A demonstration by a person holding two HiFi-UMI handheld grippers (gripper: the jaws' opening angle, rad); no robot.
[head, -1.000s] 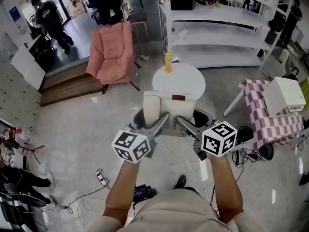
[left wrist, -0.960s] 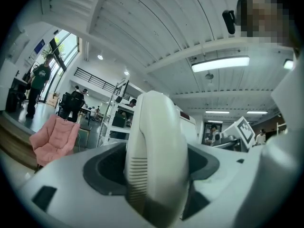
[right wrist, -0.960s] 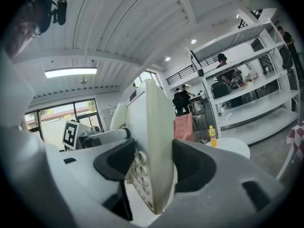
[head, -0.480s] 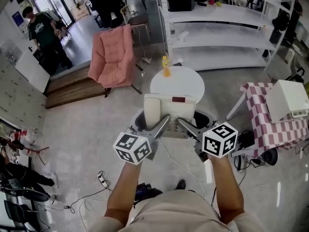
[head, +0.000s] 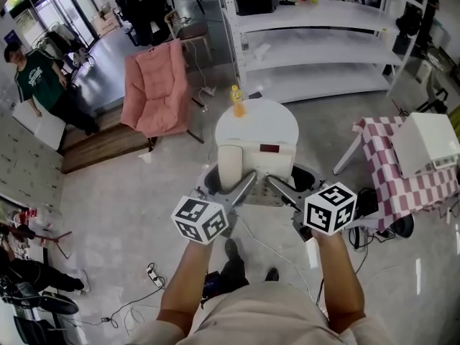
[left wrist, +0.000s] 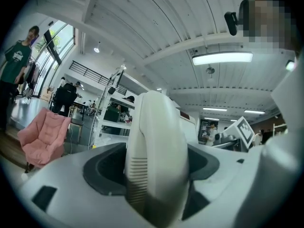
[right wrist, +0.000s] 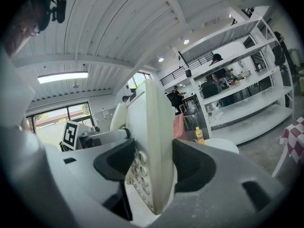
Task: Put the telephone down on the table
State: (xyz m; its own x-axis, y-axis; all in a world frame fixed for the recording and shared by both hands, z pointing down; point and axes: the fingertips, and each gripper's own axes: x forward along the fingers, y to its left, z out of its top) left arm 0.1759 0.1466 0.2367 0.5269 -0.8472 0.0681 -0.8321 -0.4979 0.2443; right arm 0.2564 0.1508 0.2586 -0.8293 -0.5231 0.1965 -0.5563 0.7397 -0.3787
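One cream telephone [head: 256, 165] was held up by two grippers, over the near edge of one round white worktop [head: 267, 124]. The left gripper [head: 241, 185] had its fingers pinched on the single handset [left wrist: 154, 156]. The right gripper [head: 276, 185] had its fingers clamped on the keypad body [right wrist: 151, 151]. One orange bottle [head: 236, 101] stood at the worktop's far edge. The telephone's small dark label [head: 269, 148] was too small to read.

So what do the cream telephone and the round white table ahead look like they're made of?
The cream desk telephone looks like moulded hard plastic with a satin finish: a smooth rounded handset with moulded grille slots, and raised keypad buttons. The round white table has a flat, evenly white, low-sheen top: probably laminate or painted board; I can't tell which.
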